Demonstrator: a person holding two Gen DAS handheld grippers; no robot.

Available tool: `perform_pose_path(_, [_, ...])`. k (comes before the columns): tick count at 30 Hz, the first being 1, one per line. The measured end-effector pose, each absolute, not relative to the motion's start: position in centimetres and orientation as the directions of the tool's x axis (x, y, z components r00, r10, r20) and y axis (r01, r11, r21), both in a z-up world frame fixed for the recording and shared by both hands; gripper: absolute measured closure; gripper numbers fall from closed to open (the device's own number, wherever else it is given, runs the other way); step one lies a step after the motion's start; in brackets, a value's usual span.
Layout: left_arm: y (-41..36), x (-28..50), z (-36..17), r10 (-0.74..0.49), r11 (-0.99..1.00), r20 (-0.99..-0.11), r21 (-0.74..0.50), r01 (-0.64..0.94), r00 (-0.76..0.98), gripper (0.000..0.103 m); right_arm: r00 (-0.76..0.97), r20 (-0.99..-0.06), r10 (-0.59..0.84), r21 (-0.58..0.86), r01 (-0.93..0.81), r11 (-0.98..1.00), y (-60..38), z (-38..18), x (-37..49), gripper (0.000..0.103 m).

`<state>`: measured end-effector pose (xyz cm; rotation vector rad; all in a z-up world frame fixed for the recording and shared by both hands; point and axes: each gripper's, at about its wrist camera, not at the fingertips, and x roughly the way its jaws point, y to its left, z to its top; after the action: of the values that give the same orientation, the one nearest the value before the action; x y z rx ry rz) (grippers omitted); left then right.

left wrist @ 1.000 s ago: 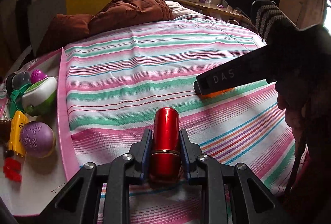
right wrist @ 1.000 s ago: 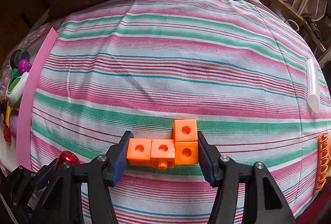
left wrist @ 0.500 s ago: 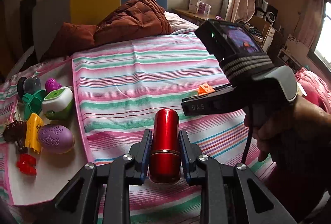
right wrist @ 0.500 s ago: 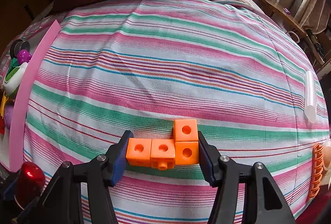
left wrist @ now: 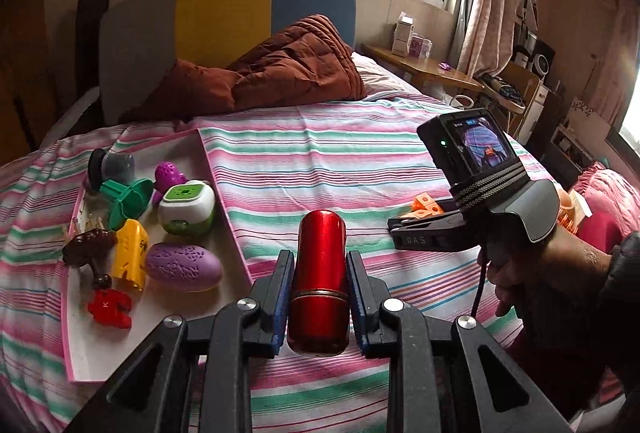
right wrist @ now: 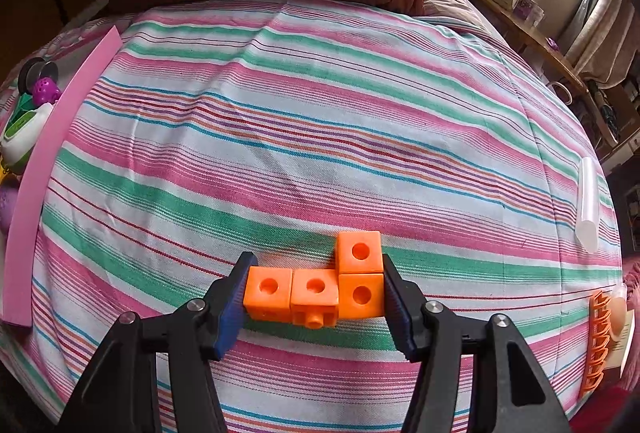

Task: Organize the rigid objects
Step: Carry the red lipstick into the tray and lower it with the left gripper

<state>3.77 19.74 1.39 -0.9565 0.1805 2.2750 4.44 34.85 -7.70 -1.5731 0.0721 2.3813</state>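
My left gripper is shut on a shiny red metal cylinder, held above the striped bedspread, to the right of the pink-rimmed tray. My right gripper is shut on an L-shaped piece of orange snap cubes, its pads pressing both ends, just over the bed. The left wrist view also shows the right gripper with the orange cubes at its tips and a hand on its handle.
The tray holds several toys: a purple egg, a yellow piece, a green-and-white box, a red piece. A clear tube and an orange comb-like rack lie at the bed's right. A brown quilt is heaped at the headboard.
My left gripper has risen and drawn back with the red cylinder, so the tray and the room show more fully. The right gripper has kept its hold on the cubes, almost still.
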Motion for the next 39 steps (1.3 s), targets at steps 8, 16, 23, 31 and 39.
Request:
perform_pose_path(8, [15.6, 2.0, 1.3, 0.47, -0.835, -0.683, -0.14, -0.531, -0.559, 0.077, -0.371, -0.897, 0.24, -0.157, -0.24, -0.958, 34.6, -7.9, 4.2, 0.043])
perform_pose_path(16, [9.1, 0.3, -0.3, 0.396, -0.901, -0.715, -0.182, -0.393, -0.576, 0.077, -0.374, -0.892, 0.255, -0.177, -0.231, -0.957, 34.4, -7.9, 4.0, 0.043])
perform_pose_path(23, [4.0, -0.5, -2.2, 0.332, -0.94, -0.755, -0.211, -0.269, -0.566, 0.077, -0.374, -0.892, 0.255, -0.176, -0.232, -0.957, 34.3, -7.9, 4.0, 0.043])
perform_pose_path(31, [6.8, -0.8, -2.2, 0.376, -0.909, -0.747, -0.184, -0.373, -0.548, 0.077, -0.375, -0.89, 0.26, -0.182, -0.231, -0.956, 34.1, -7.9, 4.0, 0.043])
perform_pose_path(39, [9.6, -3.3, -4.0, 0.398, -0.876, -0.803, -0.188, -0.445, -0.443, 0.077, -0.375, -0.89, 0.26, -0.183, -0.231, -0.956, 34.1, -7.9, 4.0, 0.043])
